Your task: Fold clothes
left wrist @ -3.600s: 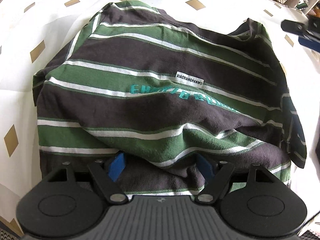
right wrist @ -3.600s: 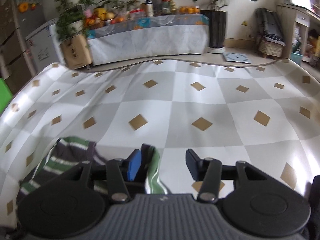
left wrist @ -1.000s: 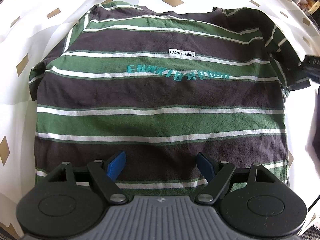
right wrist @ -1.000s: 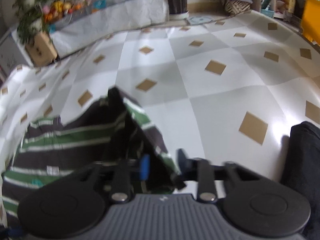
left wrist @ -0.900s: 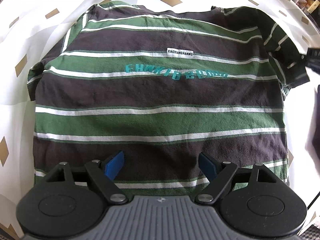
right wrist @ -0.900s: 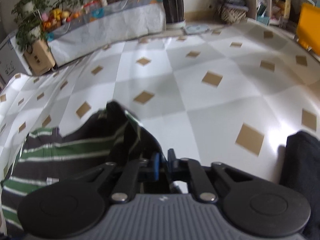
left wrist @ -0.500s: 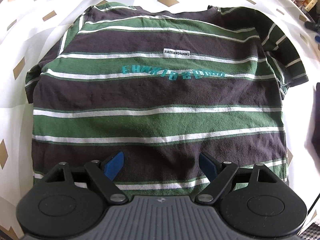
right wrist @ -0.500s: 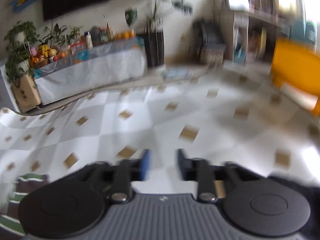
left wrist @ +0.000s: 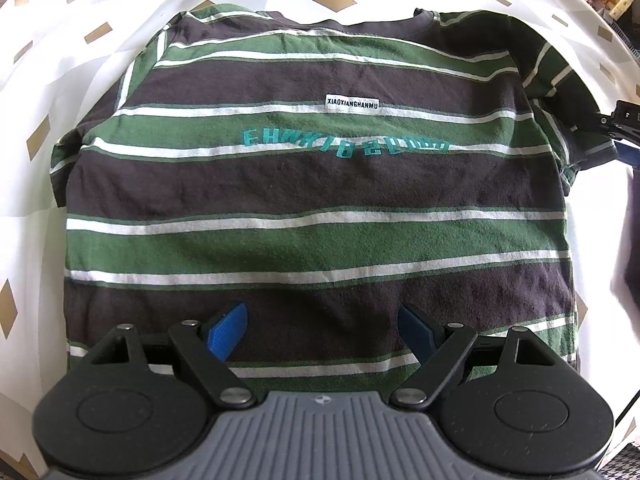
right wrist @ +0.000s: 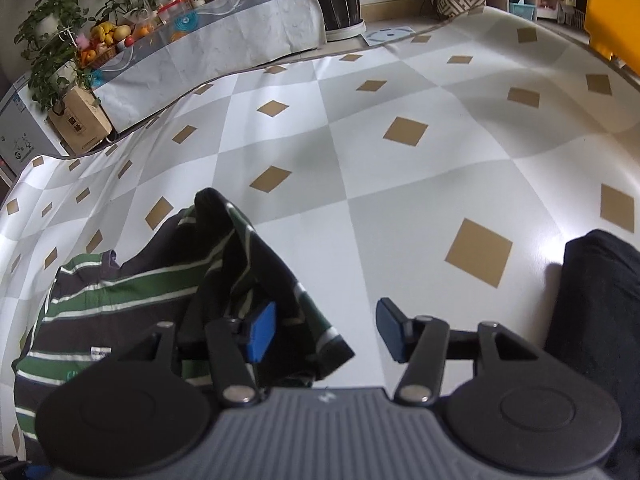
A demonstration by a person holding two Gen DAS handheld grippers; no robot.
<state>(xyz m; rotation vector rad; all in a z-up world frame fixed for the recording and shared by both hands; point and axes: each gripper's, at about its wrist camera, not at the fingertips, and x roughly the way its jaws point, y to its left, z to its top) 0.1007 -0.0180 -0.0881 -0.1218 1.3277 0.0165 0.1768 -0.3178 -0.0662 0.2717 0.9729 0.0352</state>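
A T-shirt [left wrist: 312,200] with green, dark and white stripes lies flat, front up, on a white cloth with gold diamonds [left wrist: 32,80]. My left gripper [left wrist: 320,332] hovers open over the hem, with nothing pinched between its blue pads. In the left wrist view my right gripper [left wrist: 624,132] shows at the shirt's right sleeve [left wrist: 560,88]. In the right wrist view the right gripper [right wrist: 326,330] has its jaws opening. The sleeve's [right wrist: 256,264] end lies loosely between them, beside the left pad, and is not pinched.
A dark folded garment [right wrist: 596,320] lies on the cloth right of the sleeve. Behind the cloth stand a long covered table [right wrist: 224,52] with fruit and plants, a cardboard box [right wrist: 80,120] and a yellow object [right wrist: 612,28].
The right gripper, shut on the sleeve a second ago, has let it go and now stands apart over it. The shirt, earlier rumpled, now lies flat. The left gripper stayed put.
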